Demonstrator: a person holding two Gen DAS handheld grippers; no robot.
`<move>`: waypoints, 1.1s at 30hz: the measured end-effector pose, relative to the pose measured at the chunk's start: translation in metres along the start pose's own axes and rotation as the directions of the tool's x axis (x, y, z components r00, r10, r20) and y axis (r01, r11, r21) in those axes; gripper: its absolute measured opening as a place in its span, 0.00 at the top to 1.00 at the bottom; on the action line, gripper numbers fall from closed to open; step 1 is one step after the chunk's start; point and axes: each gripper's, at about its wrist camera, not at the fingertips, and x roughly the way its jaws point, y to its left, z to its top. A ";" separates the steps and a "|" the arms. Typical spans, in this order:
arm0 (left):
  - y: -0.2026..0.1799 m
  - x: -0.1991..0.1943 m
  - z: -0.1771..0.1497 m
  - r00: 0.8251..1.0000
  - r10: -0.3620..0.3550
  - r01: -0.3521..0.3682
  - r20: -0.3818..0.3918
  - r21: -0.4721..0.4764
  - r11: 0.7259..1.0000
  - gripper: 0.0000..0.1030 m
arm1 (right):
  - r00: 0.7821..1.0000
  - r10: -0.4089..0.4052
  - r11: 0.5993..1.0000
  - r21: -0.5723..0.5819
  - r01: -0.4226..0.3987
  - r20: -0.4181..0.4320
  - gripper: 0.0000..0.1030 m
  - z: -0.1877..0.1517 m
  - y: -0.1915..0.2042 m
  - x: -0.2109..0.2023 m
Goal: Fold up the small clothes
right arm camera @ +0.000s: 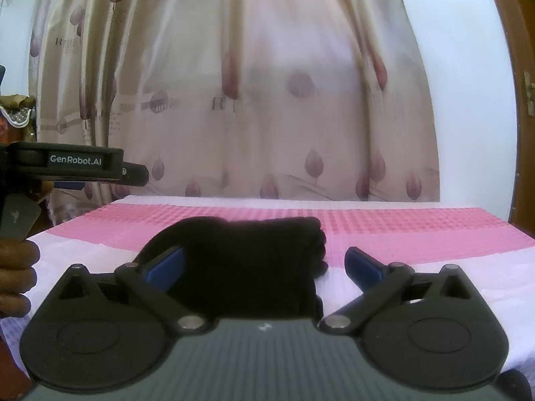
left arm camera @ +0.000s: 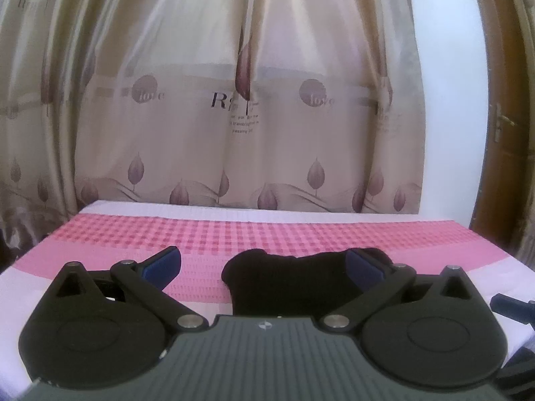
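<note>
While both units are hovering low over the pink-and-white checked cloth-covered table (left arm camera: 301, 234), the small black knitted garment (right arm camera: 247, 260) is lying flat on it, just ahead of both.

Left hand-held gripper (left arm camera: 264, 264): jaws spread wide, gripping nothing. Garment is sitting ahead and right of its centreline, its right blue-padded finger (left arm camera: 362, 265) overlapping the garment's right end; can't tell if it's touching or just hovering above. Left finger is well clear, over bare cloth.

Right hand-held gripper (right arm camera: 264, 267): also wide open and empty. Here the garment is sitting ahead and left of centre, with the left blue pad (right arm camera: 167, 267) over or against its left part, right finger over bare cloth.

The black garment looks like it's already lying doubled or bunched, long axis running roughly crosswise to both grippers' pointing direction, though wrist views are foreshortening it. Its near edge is disappearing under both gripper bodies.

The person's left hand (right arm camera: 15, 274) is showing at the right camera's left edge.

Judging distance: neither is clearly nearer. The garment is sitting between them, so each gripper is taking one end. Next move likely needs an inward shift from each before closing.
</note>
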 end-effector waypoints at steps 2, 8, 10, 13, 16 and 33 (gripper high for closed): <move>0.001 0.001 -0.001 1.000 0.003 -0.003 -0.006 -0.001 1.000 0.00 | 1.000 -0.002 1.000 -0.002 0.002 -0.002 0.00 -0.001 0.000 0.000; 0.004 0.004 -0.004 1.000 0.011 -0.011 -0.012 0.001 1.000 0.00 | 1.000 -0.016 1.000 -0.006 0.016 -0.008 0.00 -0.001 0.002 0.002; 0.004 0.005 -0.004 1.000 0.018 -0.018 -0.012 0.002 1.000 0.00 | 1.000 -0.020 1.000 -0.007 0.020 -0.008 0.00 -0.001 0.002 0.002; 0.005 0.005 -0.004 1.000 0.018 -0.018 -0.013 0.000 1.000 0.00 | 1.000 -0.019 1.000 -0.008 0.019 -0.009 0.00 -0.001 0.003 0.002; 0.006 0.006 -0.005 1.000 0.019 -0.019 -0.014 0.003 1.000 0.00 | 1.000 -0.023 1.000 -0.014 0.023 -0.008 0.00 0.000 0.003 0.004; 0.012 0.014 -0.003 0.999 0.045 -0.045 -0.011 -0.033 0.998 0.00 | 1.000 -0.017 0.999 -0.030 0.016 -0.023 0.00 0.001 0.005 0.010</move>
